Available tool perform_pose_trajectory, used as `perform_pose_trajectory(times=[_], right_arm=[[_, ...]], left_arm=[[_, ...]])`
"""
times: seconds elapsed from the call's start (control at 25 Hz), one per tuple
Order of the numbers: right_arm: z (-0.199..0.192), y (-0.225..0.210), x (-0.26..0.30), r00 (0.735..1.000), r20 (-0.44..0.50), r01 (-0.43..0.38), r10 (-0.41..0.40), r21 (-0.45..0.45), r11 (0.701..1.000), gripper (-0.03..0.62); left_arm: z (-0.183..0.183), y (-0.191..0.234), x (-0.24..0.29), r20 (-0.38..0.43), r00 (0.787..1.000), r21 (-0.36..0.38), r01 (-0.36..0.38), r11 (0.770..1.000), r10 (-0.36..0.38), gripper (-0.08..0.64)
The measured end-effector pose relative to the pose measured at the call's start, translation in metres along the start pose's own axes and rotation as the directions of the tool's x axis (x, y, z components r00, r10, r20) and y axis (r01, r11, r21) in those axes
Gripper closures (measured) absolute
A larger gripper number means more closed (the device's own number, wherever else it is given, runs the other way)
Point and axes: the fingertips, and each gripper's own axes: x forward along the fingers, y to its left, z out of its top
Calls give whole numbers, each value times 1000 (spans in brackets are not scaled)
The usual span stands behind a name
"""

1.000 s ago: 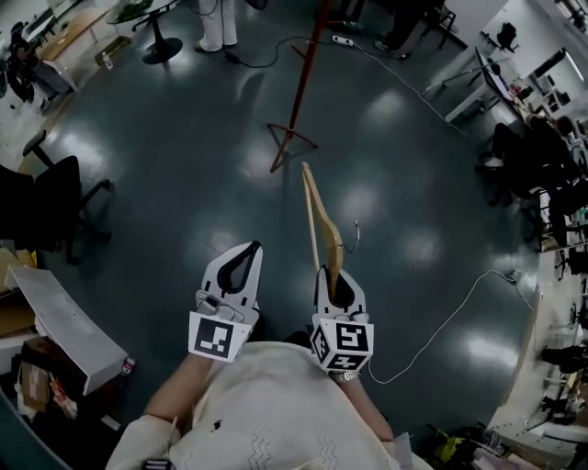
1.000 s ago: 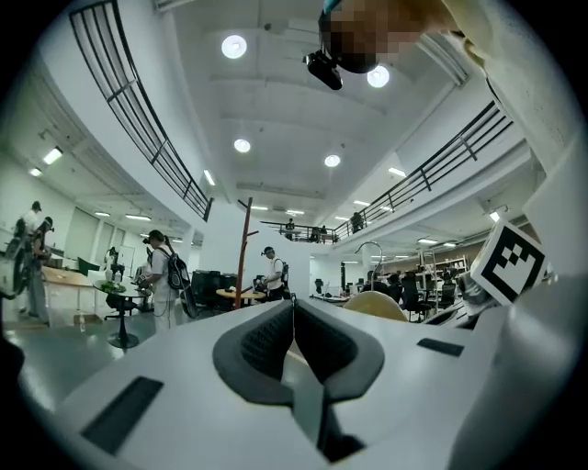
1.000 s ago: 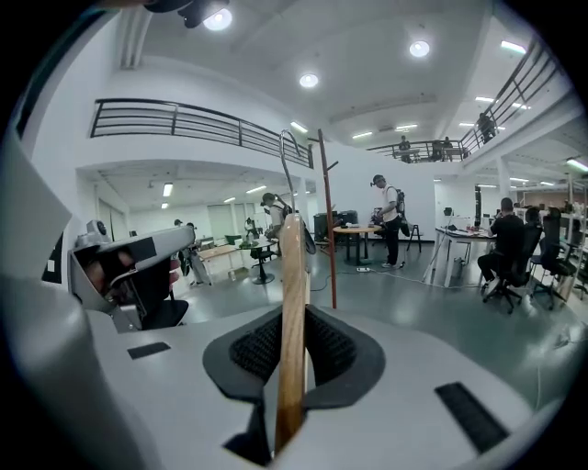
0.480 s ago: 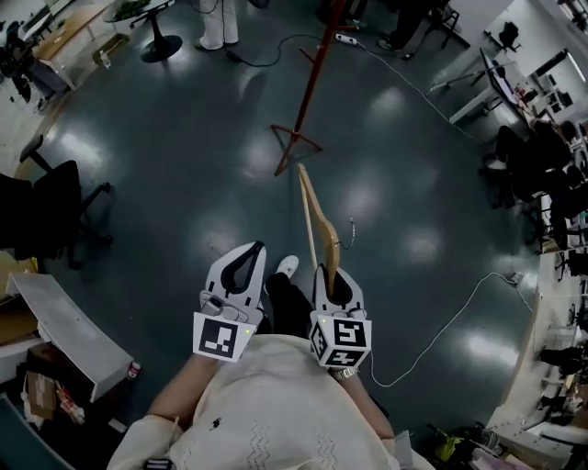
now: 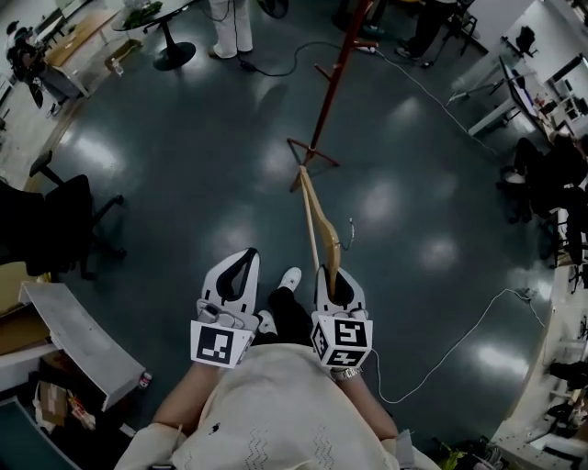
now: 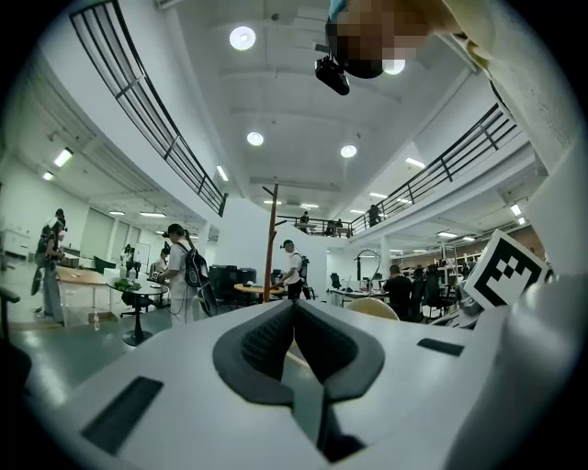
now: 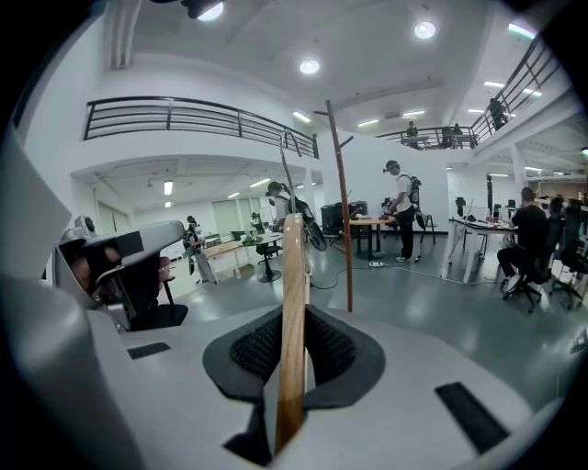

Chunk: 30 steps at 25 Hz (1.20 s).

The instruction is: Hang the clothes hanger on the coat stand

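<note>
A wooden clothes hanger with a thin metal hook sticks forward out of my right gripper, which is shut on its lower end. In the right gripper view the hanger stands edge-on between the jaws, its hook at the top. The red-brown coat stand rises from splayed feet on the dark floor just beyond the hanger's far tip; it shows as a thin pole with pegs ahead in the right gripper view. My left gripper is beside the right one, shut and empty.
A black office chair is at the left, a grey bench at lower left. Cables trail over the floor at right. Desks and seated people line the right side; a person stands by a round table at the back.
I have walked forward: the coat stand's feet have come closer to the hanger's tip. A foot has stepped into view between the grippers. Both grippers keep their hold.
</note>
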Motion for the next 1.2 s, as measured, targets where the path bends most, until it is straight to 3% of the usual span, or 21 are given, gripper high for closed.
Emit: perform_pose_trajectory(times=[0.08, 0.24, 0.48, 0.72, 0.92, 1.2], right_arm=[[4, -7, 21, 1000, -12, -3, 3, 7, 1000, 526], [22, -33, 60, 999, -35, 0, 1, 26, 1000, 526], [73, -81, 113, 1000, -10, -11, 11, 4, 1000, 526], [97, -82, 149, 1000, 0, -25, 25, -7, 1000, 528], [101, -80, 176, 1000, -21, -11, 11, -16, 1000, 526], [107, -92, 229, 995, -46, 90, -89, 18, 996, 526]], left_arm=[[-9, 9, 20, -29, 999, 38, 15, 999, -14, 546], [-8, 22, 69, -34, 999, 40, 5, 999, -4, 546], [18, 31, 139, 23, 999, 64, -40, 997, 39, 546], [28, 51, 167, 56, 995, 3, -85, 996, 85, 546], [21, 76, 194, 42, 998, 31, -47, 998, 46, 546], [7, 126, 253, 25, 999, 7, 35, 999, -35, 546]])
